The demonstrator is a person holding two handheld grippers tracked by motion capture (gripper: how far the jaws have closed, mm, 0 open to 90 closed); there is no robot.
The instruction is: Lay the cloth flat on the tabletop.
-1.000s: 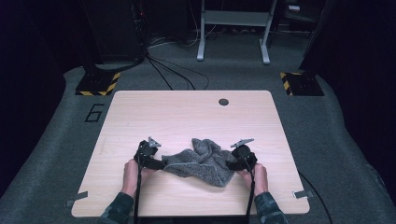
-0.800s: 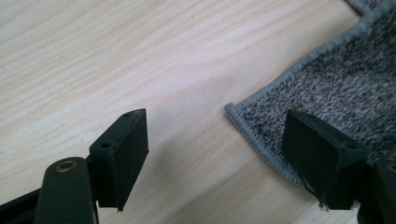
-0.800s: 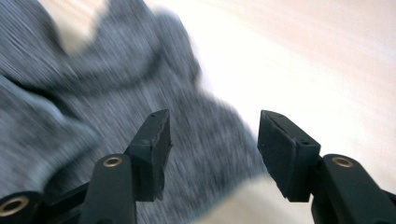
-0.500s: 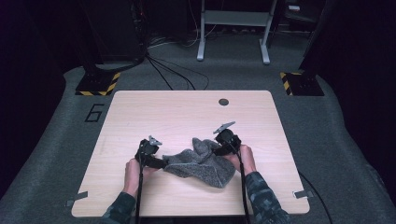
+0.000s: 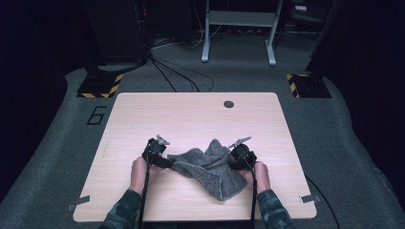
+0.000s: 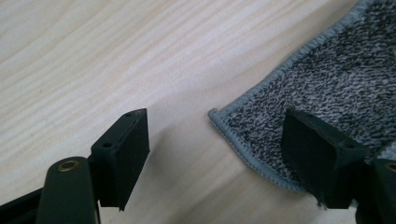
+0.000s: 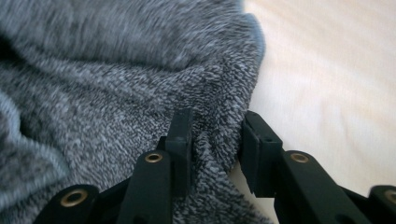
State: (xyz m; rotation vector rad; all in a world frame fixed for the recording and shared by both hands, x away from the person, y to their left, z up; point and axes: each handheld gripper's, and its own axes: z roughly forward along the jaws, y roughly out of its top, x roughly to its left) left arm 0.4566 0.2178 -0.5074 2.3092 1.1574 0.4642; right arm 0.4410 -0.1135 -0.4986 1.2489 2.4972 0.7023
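Note:
A crumpled grey towel (image 5: pixel 210 164) lies on the near half of the light wooden table (image 5: pixel 191 114). My left gripper (image 5: pixel 167 162) rests at its left corner and stands open: in the left gripper view (image 6: pixel 219 140) the hemmed towel corner (image 6: pixel 336 79) lies between the wide jaws, one jaw over the cloth and the other on bare wood. My right gripper (image 5: pixel 234 160) is at the towel's right edge. Its jaws have just been closing, and in the right gripper view (image 7: pixel 212 135) a bunched fold of towel (image 7: pixel 116 93) fills the gap between them, pinched.
A small round hole (image 5: pixel 229 104) sits near the table's far edge. On the floor beyond are two yellow-and-black striped blocks (image 5: pixel 100 86) (image 5: pixel 308 86), loose cables (image 5: pixel 176 71) and a metal stand (image 5: pixel 239 28). The person's sleeves reach in from the bottom.
The right gripper swung toward the far side over the towel, then came back to its right edge with narrower jaws. The towel's middle has bunched up. The left gripper has stayed put.

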